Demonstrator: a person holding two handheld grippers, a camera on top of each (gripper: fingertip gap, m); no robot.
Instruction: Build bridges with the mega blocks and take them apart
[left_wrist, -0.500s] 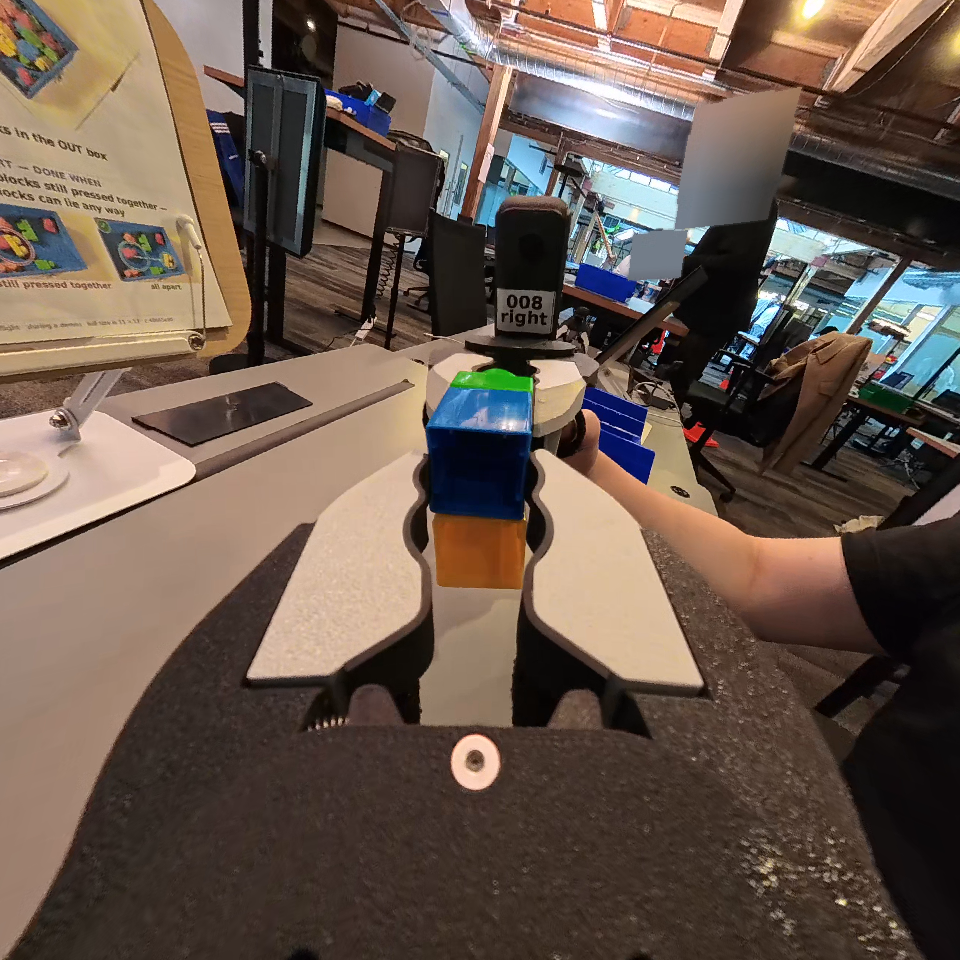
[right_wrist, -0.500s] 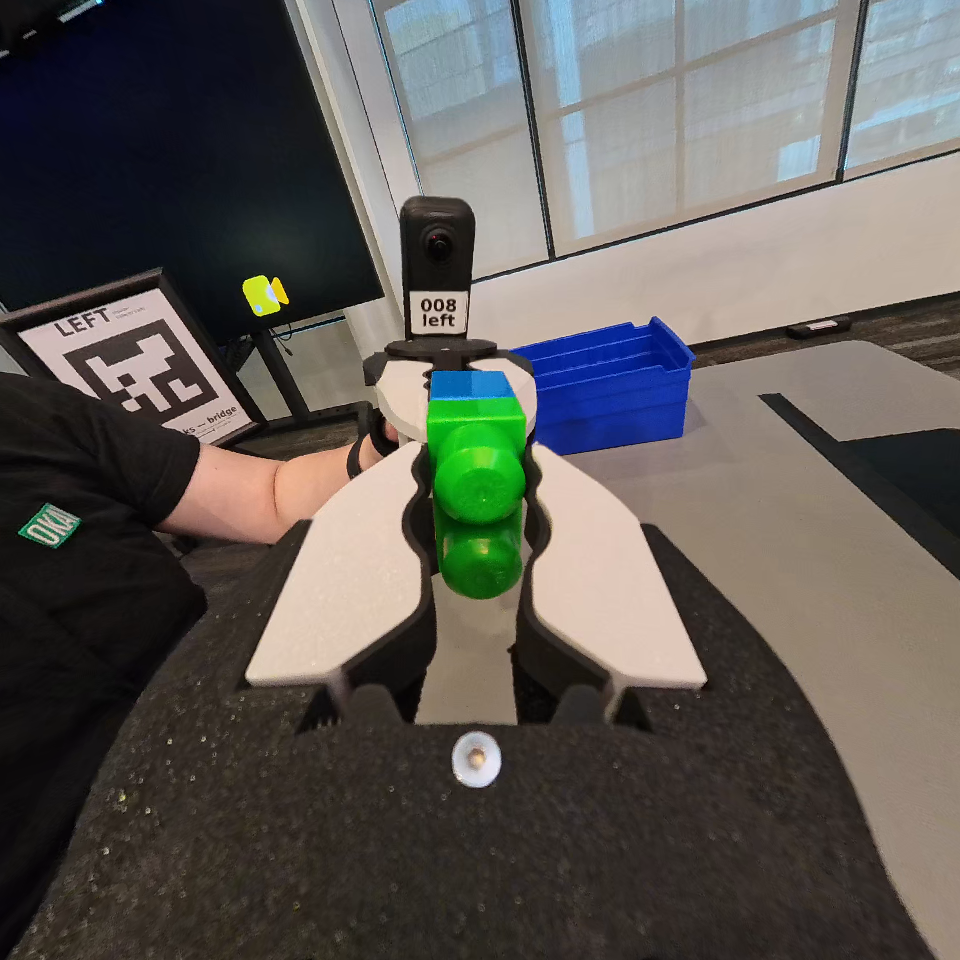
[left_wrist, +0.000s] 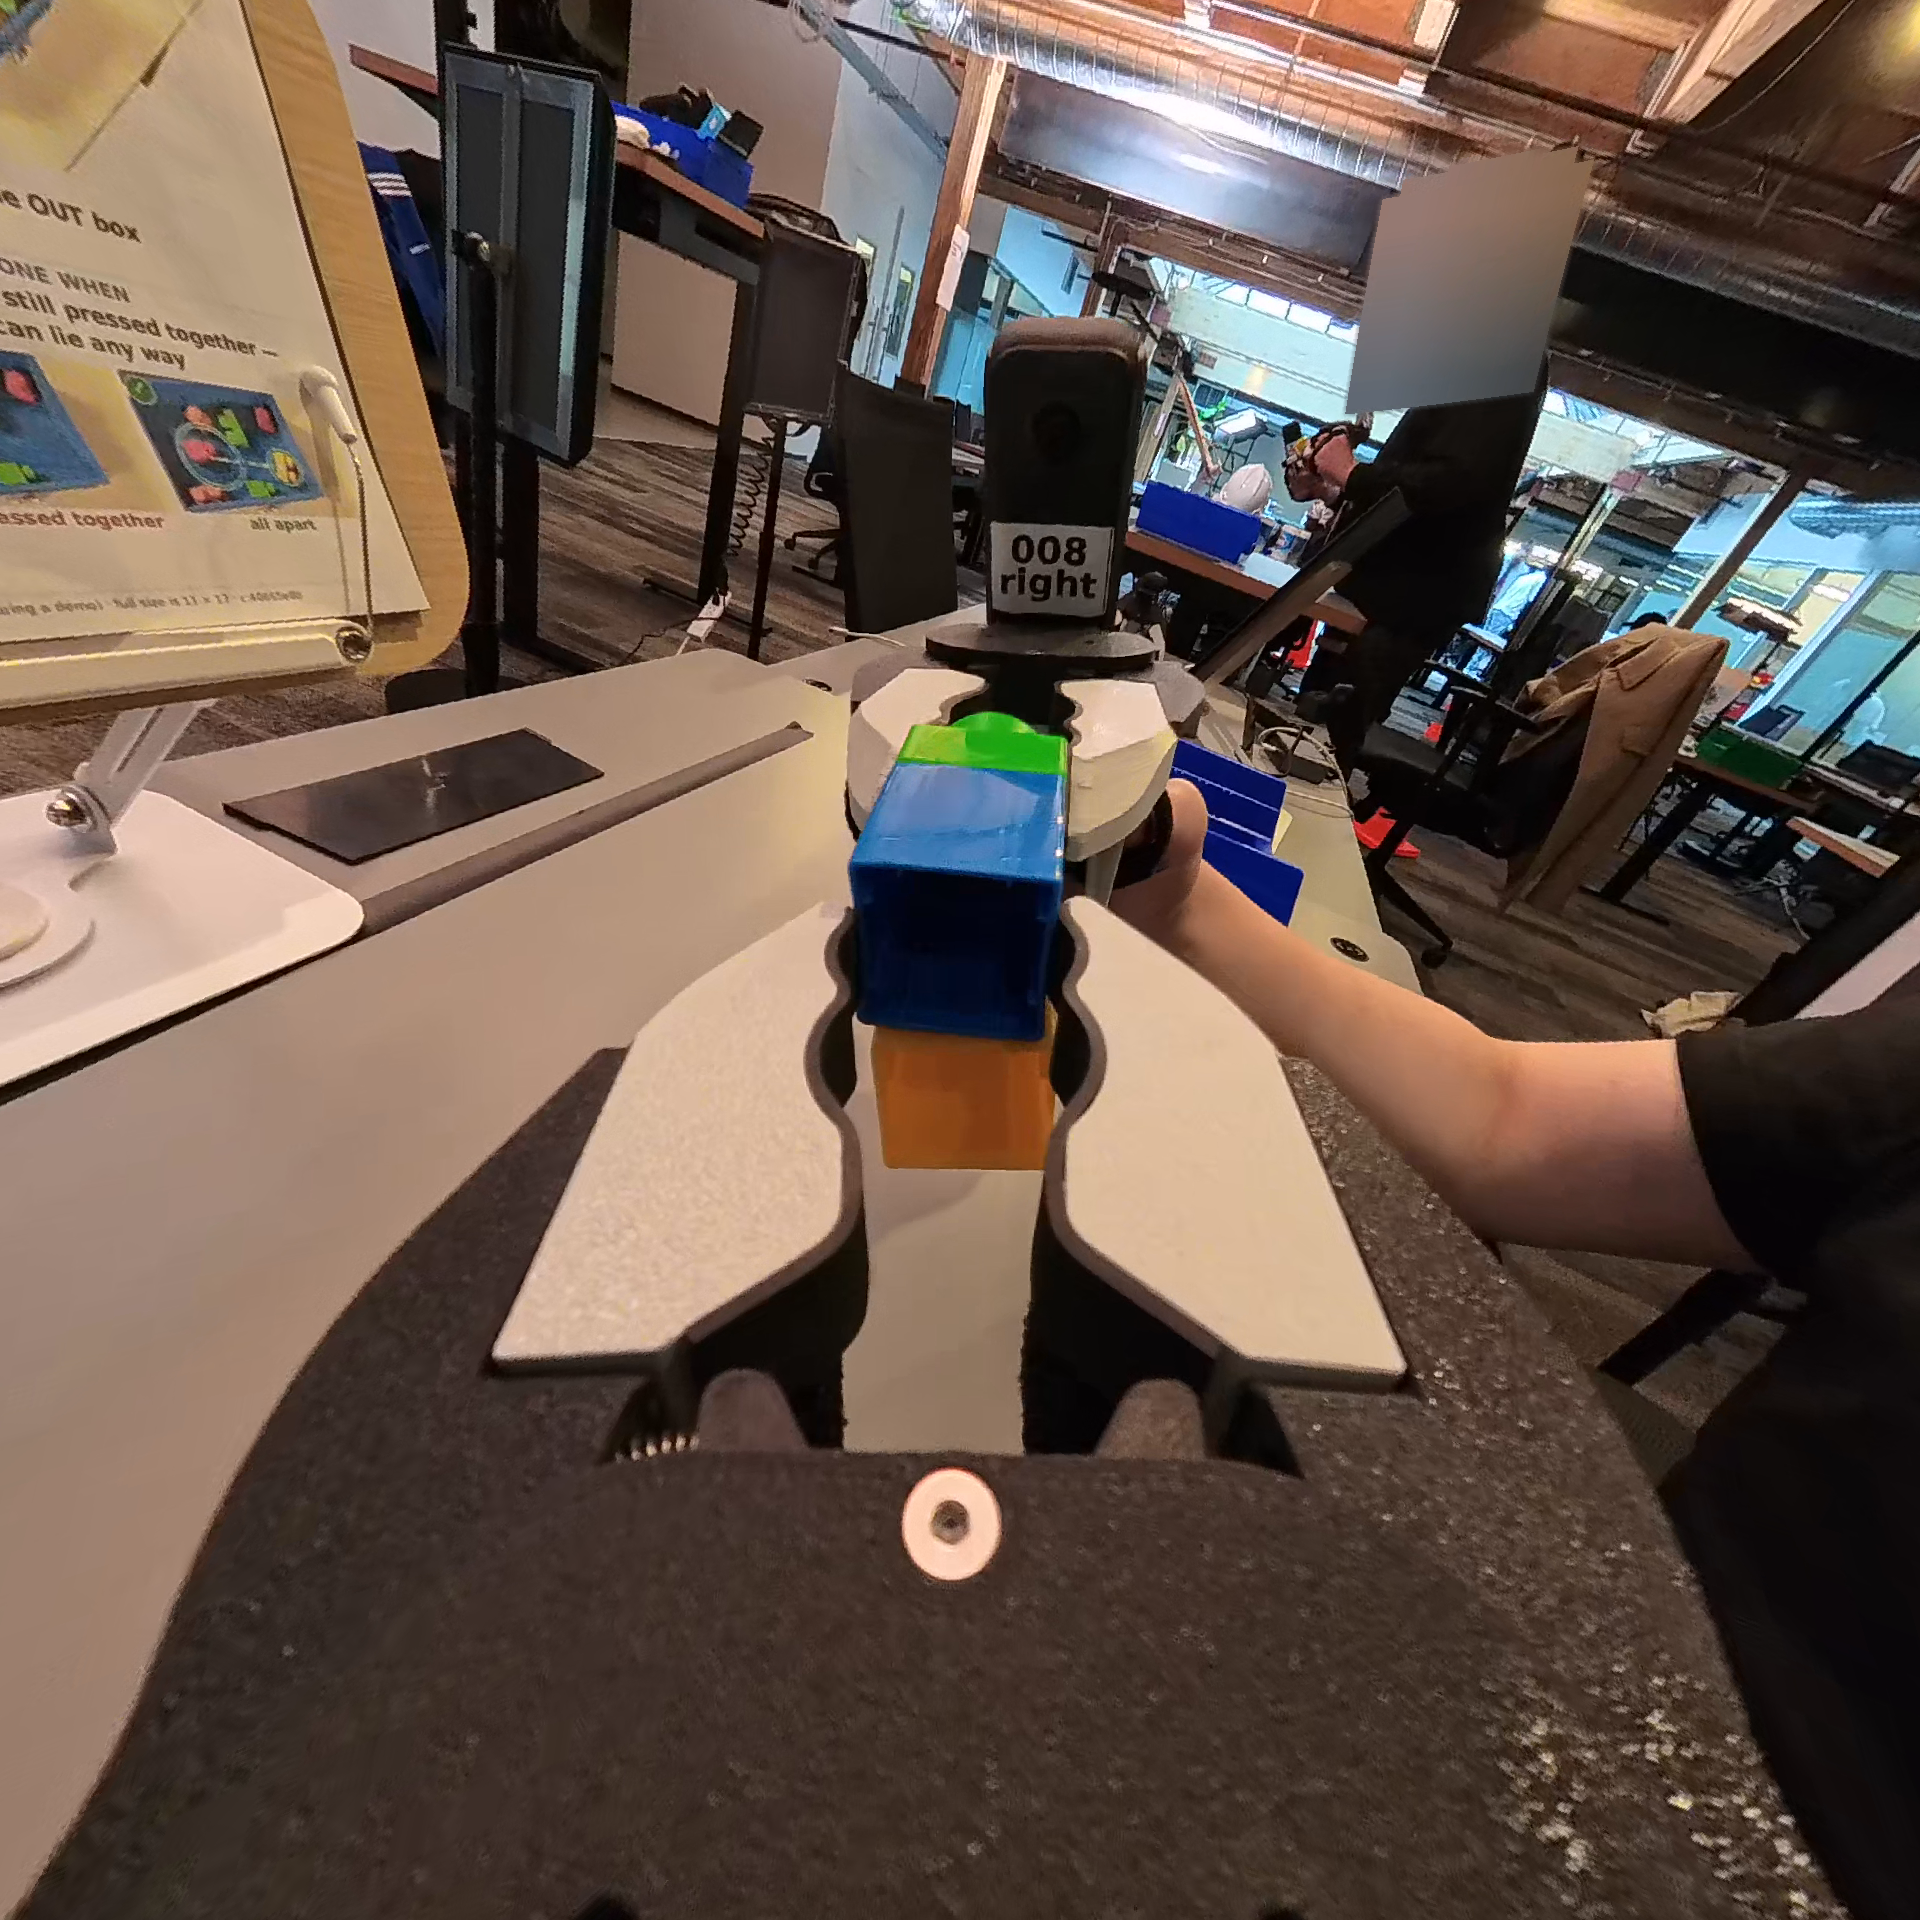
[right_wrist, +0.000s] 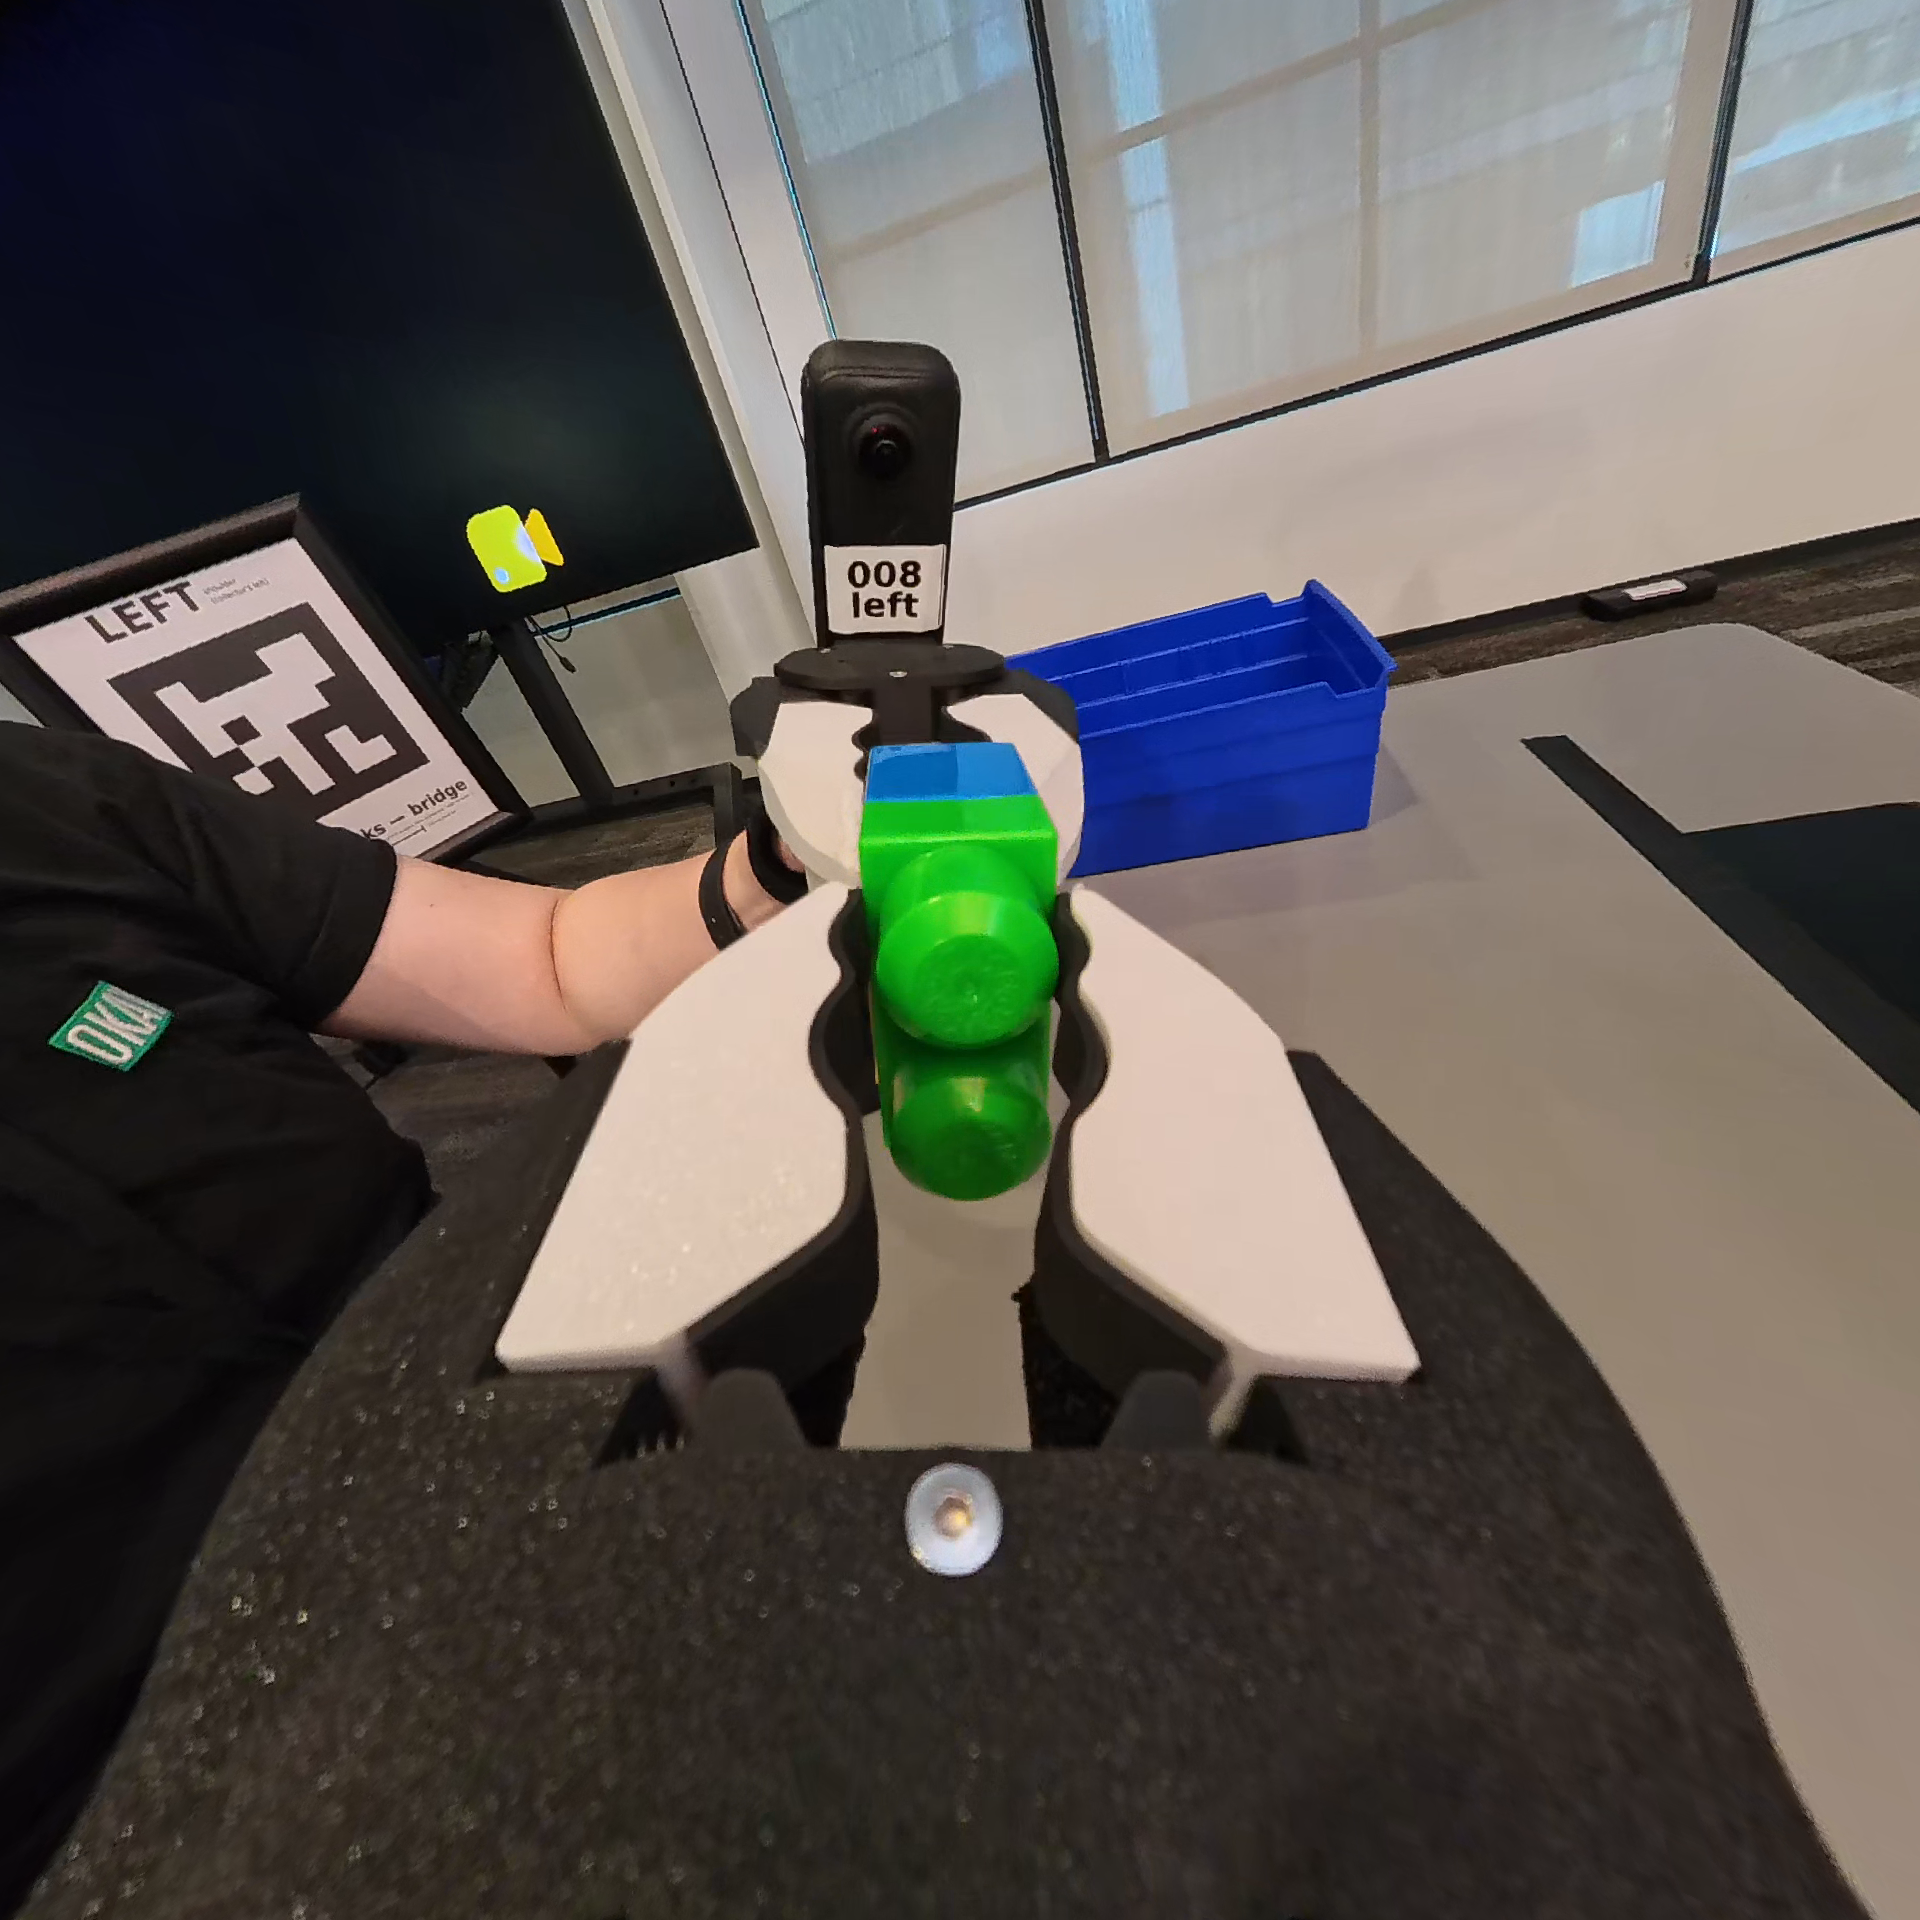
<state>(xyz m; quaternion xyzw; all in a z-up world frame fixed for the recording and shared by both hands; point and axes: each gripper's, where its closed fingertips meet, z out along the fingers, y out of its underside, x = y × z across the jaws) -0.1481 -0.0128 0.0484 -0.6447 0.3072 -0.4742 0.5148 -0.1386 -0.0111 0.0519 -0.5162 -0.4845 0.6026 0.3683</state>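
A blue block (left_wrist: 956, 914), an orange block (left_wrist: 961, 1101) under it and a green block (left_wrist: 982, 748) behind it are joined and held in the air between the two grippers, which face each other. My left gripper (left_wrist: 956, 925) is shut on the blue block. In the right wrist view my right gripper (right_wrist: 961, 914) is shut on the green block (right_wrist: 961, 997), whose two studs point at the camera. The blue block (right_wrist: 940, 774) shows just behind it. The orange block is hidden there.
A blue bin (right_wrist: 1205, 738) stands on the grey table (right_wrist: 1558, 1039) behind the left gripper; a second one (left_wrist: 1236, 842) shows behind the right gripper. An instruction board on a white stand (left_wrist: 156, 364) and a black mat (left_wrist: 416, 790) are at the left. A person (left_wrist: 1434, 540) stands far back.
Both grippers still hold the joined blocks. The views have shifted slightly, and a green stud now shows above the blue block in the left wrist view.
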